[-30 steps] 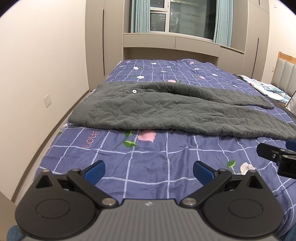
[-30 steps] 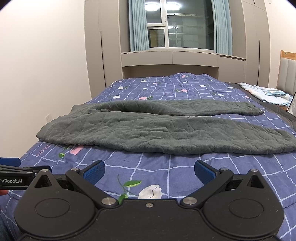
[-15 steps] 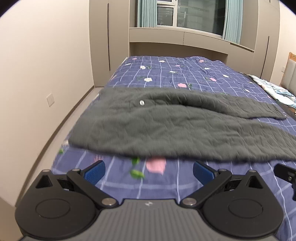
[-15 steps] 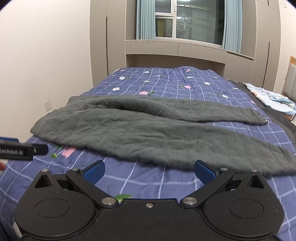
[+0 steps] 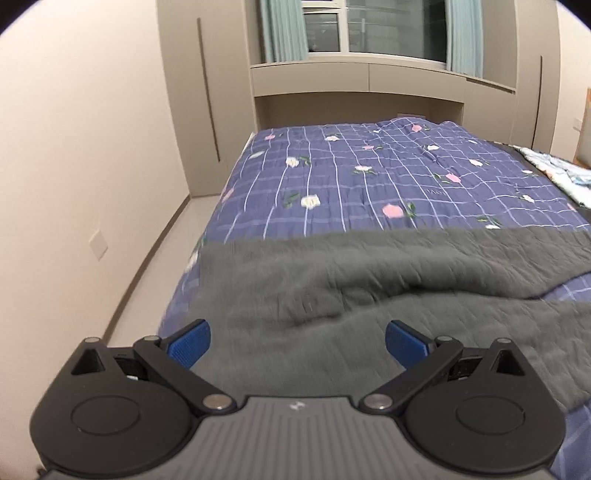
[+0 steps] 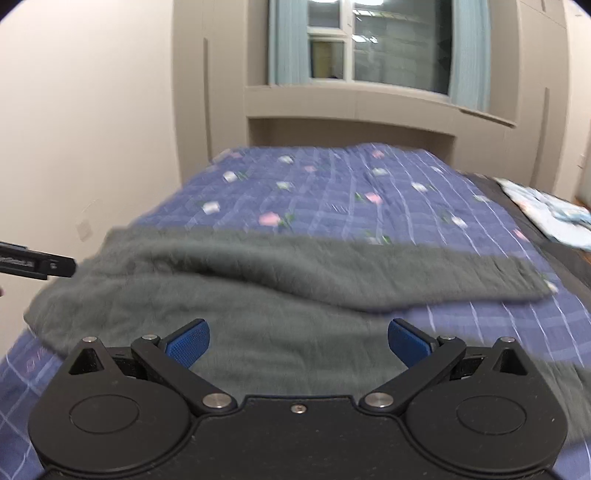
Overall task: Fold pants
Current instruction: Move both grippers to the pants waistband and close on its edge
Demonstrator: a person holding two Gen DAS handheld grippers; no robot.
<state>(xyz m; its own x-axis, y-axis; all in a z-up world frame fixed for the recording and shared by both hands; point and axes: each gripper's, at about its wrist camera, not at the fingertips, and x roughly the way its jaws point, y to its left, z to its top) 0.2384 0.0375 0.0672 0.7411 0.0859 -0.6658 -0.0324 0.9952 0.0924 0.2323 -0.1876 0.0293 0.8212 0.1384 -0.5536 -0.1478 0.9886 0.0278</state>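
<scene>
- A bedroom, under indoor light: one pair of dark grey pants (image 5: 369,280) lies flat across a bed (image 5: 369,184) covered in a blue checked, flower-print quilt, directly beneath and ahead of two hand-held tongs.
- The left tongs (image 5: 297,341) hover over the wider end of the pants, apparently the waist, jaws spread wide and holding nothing. The blue pads (image 5: 188,341) sit apart above the fabric, whether touching it cannot be told.
- The right tongs (image 6: 298,341) hang over the nearer leg, likewise wide open and empty. The tip of the left tongs shows at the left edge of this view, beyond the waist end.
- The two legs run off to the right of both tongs. The farther leg (image 6: 369,273) lies separate from the nearer one (image 6: 295,332), with a wedge of quilt showing between them.
- Judged from this, no fold is made yet; the step in hand is the reach for a first grip.
- The next move likely calls for each of the tongs to dip to a fabric edge and pinch it, then carry one leg onto the other so the edges line up.
- Count: one pair of pants, two legs, two tongs, one bed, one window (image 5: 373,29) with two curtains, and one light bundle of cloth (image 6: 546,218) far right of the tongs.
</scene>
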